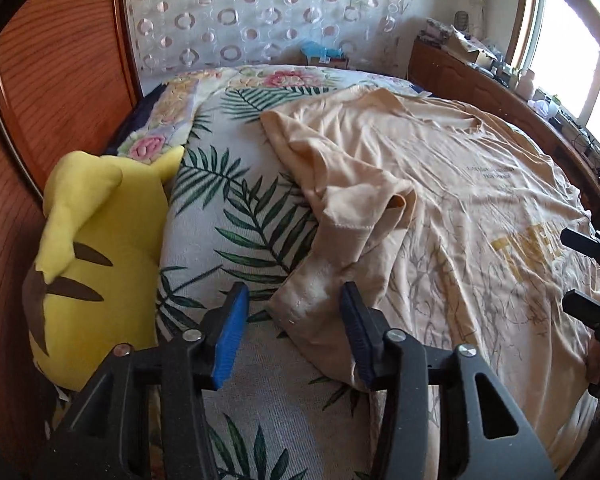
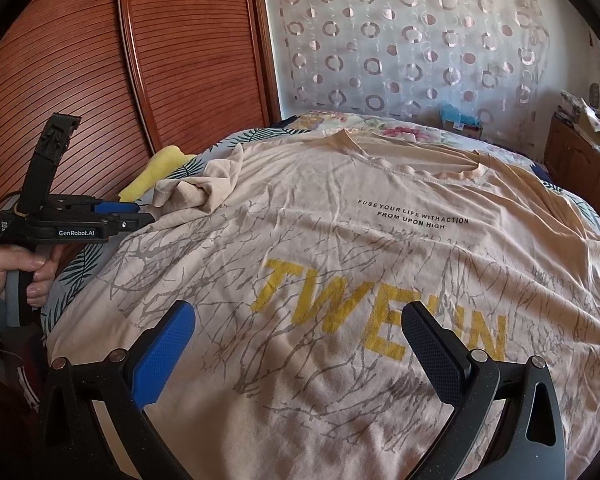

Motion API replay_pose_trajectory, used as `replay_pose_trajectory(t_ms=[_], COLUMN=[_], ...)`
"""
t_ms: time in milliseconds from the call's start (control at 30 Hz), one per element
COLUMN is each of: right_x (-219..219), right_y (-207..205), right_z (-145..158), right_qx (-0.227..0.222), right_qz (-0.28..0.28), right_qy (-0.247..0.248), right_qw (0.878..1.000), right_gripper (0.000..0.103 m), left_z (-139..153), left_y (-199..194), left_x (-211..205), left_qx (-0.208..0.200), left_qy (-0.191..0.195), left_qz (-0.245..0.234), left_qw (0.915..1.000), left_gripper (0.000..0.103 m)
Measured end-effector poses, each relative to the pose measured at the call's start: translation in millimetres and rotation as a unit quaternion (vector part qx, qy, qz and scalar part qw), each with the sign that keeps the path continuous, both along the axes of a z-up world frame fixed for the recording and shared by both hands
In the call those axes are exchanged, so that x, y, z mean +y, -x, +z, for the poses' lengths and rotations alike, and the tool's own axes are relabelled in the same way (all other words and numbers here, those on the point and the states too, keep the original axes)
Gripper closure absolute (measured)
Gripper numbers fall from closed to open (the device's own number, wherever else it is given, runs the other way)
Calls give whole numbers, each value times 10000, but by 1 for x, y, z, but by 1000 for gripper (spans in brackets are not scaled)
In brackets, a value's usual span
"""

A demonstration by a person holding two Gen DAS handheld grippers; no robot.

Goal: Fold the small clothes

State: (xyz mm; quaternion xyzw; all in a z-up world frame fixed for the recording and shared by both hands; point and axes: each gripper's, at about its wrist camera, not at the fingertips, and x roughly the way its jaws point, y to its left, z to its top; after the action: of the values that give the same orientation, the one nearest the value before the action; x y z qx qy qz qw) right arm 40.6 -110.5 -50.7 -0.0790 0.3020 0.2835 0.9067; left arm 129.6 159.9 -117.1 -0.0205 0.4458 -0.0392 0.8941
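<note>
My left claw (image 1: pixel 294 336) hangs spread, the t-shirt (image 1: pixel 440 208)'s crumpled sleeve (image 1: pixel 352 224) just ahead between its tips, running away from me; my right claw (image 2: pixel 300 354), also spread, hovers over the chest print.

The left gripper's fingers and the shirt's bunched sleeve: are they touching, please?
Cannot tell. In the left wrist view the left gripper stands open around the sleeve of the T-shirt; its right finger overlaps the cloth, but contact is unclear.
</note>
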Motion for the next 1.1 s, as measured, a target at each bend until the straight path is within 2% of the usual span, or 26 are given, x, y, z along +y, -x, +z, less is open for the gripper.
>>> replay_pose_trajectory(t_ms=[67, 133, 267, 367, 500, 667, 733, 867, 1100], right_x=[0, 1, 0, -1, -2, -3, -4, -5, 0], right_y=[0, 0, 0, 0, 0, -1, -1, -2, -2], right_z=[0, -1, 0, 0, 0, 1, 1, 1, 5], right_qx=[0, 5, 14, 20, 33, 68, 81, 98, 60], right_qz=[4, -2, 6, 7, 10, 12, 10, 10, 124], right_qy=[-9, -8, -11, -19, -28, -51, -57, -61, 41], right_qw=[10000, 10000, 10000, 10000, 10000, 10000, 10000, 9999, 9999], right_gripper=[0, 0, 0, 1, 1, 1, 1, 1, 1], left_z=[1, 2, 23, 47, 59, 57, 57, 58, 63], left_y=[1, 2, 20, 44, 64, 73, 75, 79, 97], left_x=[-2, -5, -19, -35, -58, -64, -62, -51, -22], left_qx=[-51, -20, -401, -737, -800, -729, -805, -914, -1348], left_qy=[52, 178, 170, 300, 422, 523, 440, 311, 348], left_qz=[-63, -170, -344, -550, -821, -844, -753, -441, 264], left_qw=[10000, 9997, 9985, 9953, 9925, 9924, 9929, 9944, 9899], left_gripper=[73, 97, 97, 97, 96, 86, 60, 53, 25])
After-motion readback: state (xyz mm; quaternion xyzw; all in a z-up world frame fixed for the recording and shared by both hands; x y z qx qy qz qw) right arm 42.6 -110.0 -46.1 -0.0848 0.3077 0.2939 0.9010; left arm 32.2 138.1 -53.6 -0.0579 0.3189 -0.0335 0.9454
